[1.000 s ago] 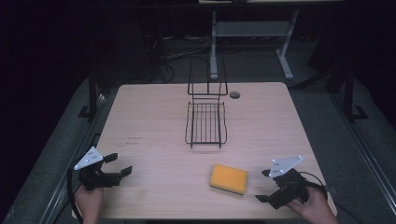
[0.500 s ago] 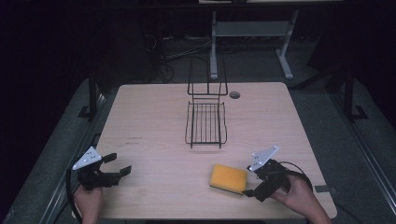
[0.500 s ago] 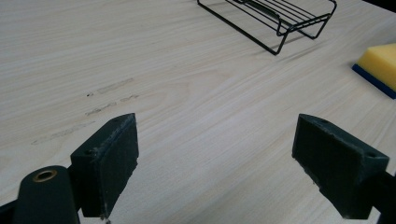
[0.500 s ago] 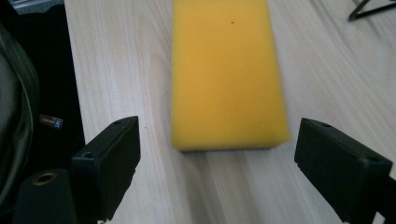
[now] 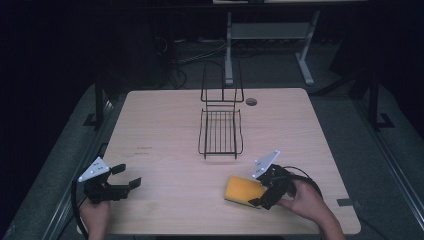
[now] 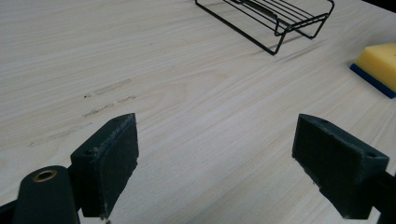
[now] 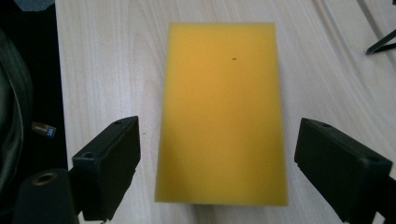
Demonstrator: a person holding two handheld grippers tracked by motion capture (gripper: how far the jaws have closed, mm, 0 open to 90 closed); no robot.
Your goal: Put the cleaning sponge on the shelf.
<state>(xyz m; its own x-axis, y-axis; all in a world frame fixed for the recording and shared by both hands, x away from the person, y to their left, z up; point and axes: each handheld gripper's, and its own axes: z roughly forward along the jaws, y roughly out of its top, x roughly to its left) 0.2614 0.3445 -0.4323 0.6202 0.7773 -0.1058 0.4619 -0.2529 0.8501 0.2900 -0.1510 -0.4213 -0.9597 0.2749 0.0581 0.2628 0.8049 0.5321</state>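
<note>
A yellow sponge [image 5: 241,190] with a blue underside lies flat on the wooden table [image 5: 165,130], front right. My right gripper [image 5: 261,194] is open at its right end, one jaw on each side of it. In the right gripper view the sponge [image 7: 223,107] lies lengthwise between the two wide-apart jaws, touching neither. My left gripper [image 5: 129,179] is open at the front left, over bare wood, with nothing between its fingers. From the left gripper view the sponge [image 6: 378,66] lies far right.
A black wire rack [image 5: 220,132] with a tall back stands at the table's middle, also in the left gripper view [image 6: 275,16]. A round hole [image 5: 251,101] is in the tabletop behind it. Table legs and cables sit beyond the far edge.
My right gripper has moved left from the table's front right corner to the sponge and now straddles its end. The left gripper has hardly moved.
</note>
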